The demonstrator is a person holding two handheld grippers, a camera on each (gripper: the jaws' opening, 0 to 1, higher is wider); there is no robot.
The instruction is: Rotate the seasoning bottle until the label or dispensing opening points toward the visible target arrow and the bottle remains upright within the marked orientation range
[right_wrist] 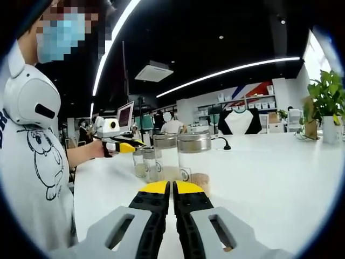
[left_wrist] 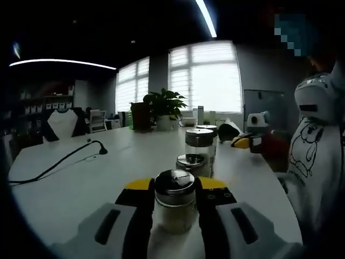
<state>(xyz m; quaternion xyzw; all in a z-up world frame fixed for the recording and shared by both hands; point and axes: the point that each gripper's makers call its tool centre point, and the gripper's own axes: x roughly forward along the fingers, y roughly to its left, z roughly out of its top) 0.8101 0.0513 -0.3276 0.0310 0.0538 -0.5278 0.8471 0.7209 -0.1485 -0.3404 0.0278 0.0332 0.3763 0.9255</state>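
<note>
1. Left tool (left_wrist: 175, 197): jaws part-open, one on each side of a small glass seasoning bottle (left_wrist: 174, 200) with a metal lid. The black jaw faces with yellow tips look pressed against the glass on both sides, so it reads as gripped.
2. The seasoning bottle stands upright on the white table (left_wrist: 81, 183), pale contents in its lower part. Neither a label nor a dispensing opening can be made out from the left gripper view.
3. Just past it on the table is a row of more jars: a short jar (left_wrist: 190, 163) right behind, then a taller jar (left_wrist: 199, 148) with a metal lid, and another behind that, mostly hidden.
4. Right tool (right_wrist: 172, 189): jaws closed down to a thin slit, yellow tips almost touching, nothing between them. It hangs low over the table, short of the jars.
5. In the right gripper view two tall glass jars (right_wrist: 180, 156) with metal lids stand ahead of the tool, with smaller ones behind them to the left.
6. Also in that view, the left tool comes in from the left, held by the person's hand (right_wrist: 99, 148), its yellow tip beside the jar cluster.
7. Rest of the table: a black cable (left_wrist: 59, 162) runs across the left side, and a potted plant (left_wrist: 161, 108) sits at the far end by the windows.
8. The person wears a white printed T-shirt (right_wrist: 32, 156).
</note>
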